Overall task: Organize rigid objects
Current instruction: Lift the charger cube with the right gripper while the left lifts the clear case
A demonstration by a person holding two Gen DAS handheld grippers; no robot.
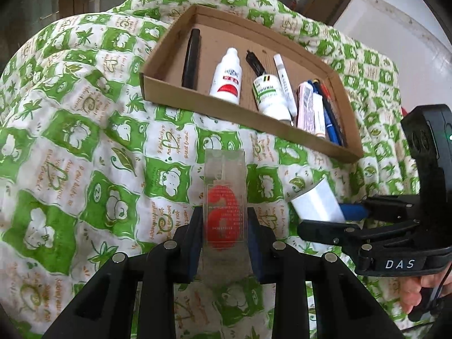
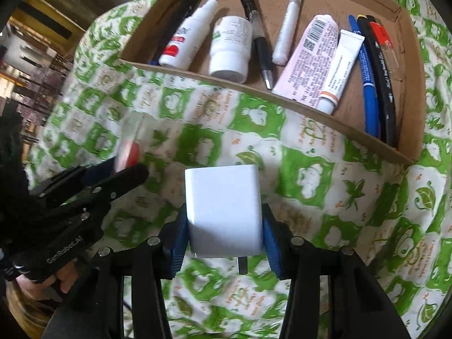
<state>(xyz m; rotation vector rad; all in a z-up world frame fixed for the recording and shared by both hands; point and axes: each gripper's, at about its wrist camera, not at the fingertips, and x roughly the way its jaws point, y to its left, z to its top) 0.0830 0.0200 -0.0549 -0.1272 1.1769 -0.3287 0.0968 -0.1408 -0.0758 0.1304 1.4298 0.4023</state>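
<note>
My left gripper (image 1: 225, 226) is shut on a clear flat plastic case with a red shape inside (image 1: 224, 197), held above the green-patterned cloth. The case also shows blurred in the right wrist view (image 2: 131, 141), where the left gripper (image 2: 127, 169) is at the left. My right gripper (image 2: 224, 234) is shut on a white plug adapter (image 2: 224, 209), its metal prong pointing down. The adapter also shows in the left wrist view (image 1: 316, 203), in the right gripper (image 1: 339, 214). The cardboard tray (image 1: 240, 113) lies beyond both; it also shows in the right wrist view (image 2: 310, 107).
The tray holds a white bottle with a red label (image 1: 227, 77), a white pill bottle (image 2: 230, 46), a black pen (image 2: 258, 39), a white marker (image 2: 288, 25), a pink tube (image 2: 310, 56), a small white tube (image 2: 340, 70) and blue and black pens (image 2: 373, 79). Green-and-white cloth (image 1: 84, 155) covers the surface.
</note>
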